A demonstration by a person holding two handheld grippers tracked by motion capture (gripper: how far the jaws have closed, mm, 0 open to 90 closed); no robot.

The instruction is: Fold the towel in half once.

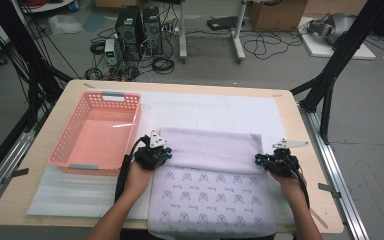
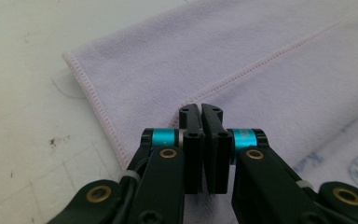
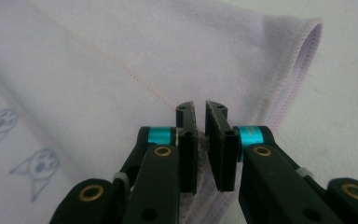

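A lavender towel [image 1: 207, 148] lies on the white mat, its far part folded back over the side printed with cat faces [image 1: 205, 197]. My left gripper [image 1: 168, 153] is at the left end of the folded flap. In the left gripper view its jaws [image 2: 201, 110] are pressed together where the towel's [image 2: 242, 56] stitched hem meets them. My right gripper [image 1: 258, 160] is at the flap's right end. In the right gripper view it [image 3: 199, 110] is shut on the towel's [image 3: 121, 46] edge, with fabric showing between the jaws.
A pink plastic basket [image 1: 70, 127] stands to the left of the towel, close to my left hand. The white mat [image 1: 205, 107] covers most of the wooden table [image 1: 302, 135]. Black frame legs stand at both far corners.
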